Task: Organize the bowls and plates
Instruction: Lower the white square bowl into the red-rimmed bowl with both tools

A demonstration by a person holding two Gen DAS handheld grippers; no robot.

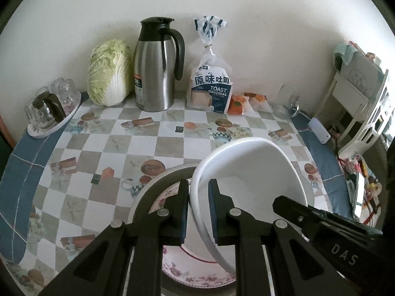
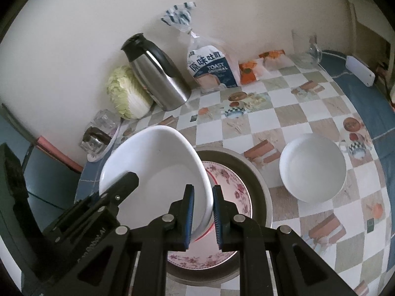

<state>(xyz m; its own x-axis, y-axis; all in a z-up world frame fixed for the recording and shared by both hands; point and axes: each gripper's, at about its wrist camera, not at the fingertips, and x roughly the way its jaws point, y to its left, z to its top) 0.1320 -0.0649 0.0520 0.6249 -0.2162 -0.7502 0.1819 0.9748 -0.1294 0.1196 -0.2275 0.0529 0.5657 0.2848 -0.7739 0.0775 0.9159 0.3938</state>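
Gripping pair: left gripper (image 1: 198, 212) and right gripper (image 2: 203, 215) each clamp opposite rims of one white bowl (image 1: 249, 170), lower centre of both frames, tilted.
Beneath bowl: floral plate (image 2: 233, 187) lying in a grey metal basin (image 2: 259, 180).
Right of basin: second white bowl (image 2: 312, 167), upright on the checked tablecloth (image 1: 103, 153), apart from the basin.
Far edge by wall: cabbage (image 1: 108, 72), steel thermos jug (image 1: 155, 66), toast bag (image 1: 209, 83), left to right.
Upper left: tray of glasses (image 1: 49, 111).
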